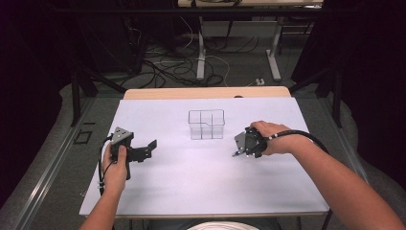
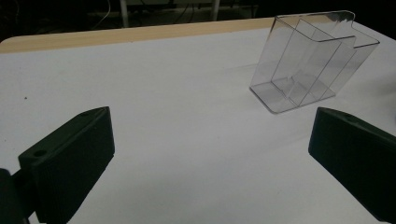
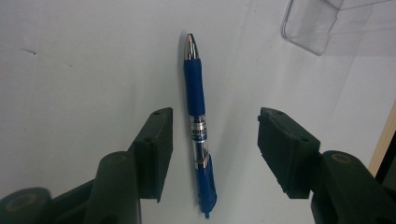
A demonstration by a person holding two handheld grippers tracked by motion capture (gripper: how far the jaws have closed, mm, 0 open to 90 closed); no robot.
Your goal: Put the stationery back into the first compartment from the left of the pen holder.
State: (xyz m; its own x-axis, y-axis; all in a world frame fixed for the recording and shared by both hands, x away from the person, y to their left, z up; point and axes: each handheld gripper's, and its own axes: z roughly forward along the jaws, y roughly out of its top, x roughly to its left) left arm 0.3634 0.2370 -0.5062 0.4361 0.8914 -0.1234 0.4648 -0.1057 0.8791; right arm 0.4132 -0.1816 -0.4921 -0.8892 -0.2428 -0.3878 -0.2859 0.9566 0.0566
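Judging by the empty clear organiser (image 1: 206, 124), nothing is done: right tongs (image 3: 212, 149) gape wide astride the unlifted blue pen (image 3: 197, 119), left tongs (image 2: 210, 154) wide and idle above the bench (image 1: 191, 177).

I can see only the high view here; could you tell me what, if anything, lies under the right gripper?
Observer: A blue pen lies flat on the white table between the open jaws of the right gripper, which do not touch it.
Operator: Thank you. Which way does its tip point?
Observer: Away from the gripper; in the right gripper view the silver tip is at the far end.
Operator: And is the clear holder empty?
Observer: Yes, the left gripper view shows the clear holder with its compartments bare, beyond the left gripper, whose jaws are wide open.
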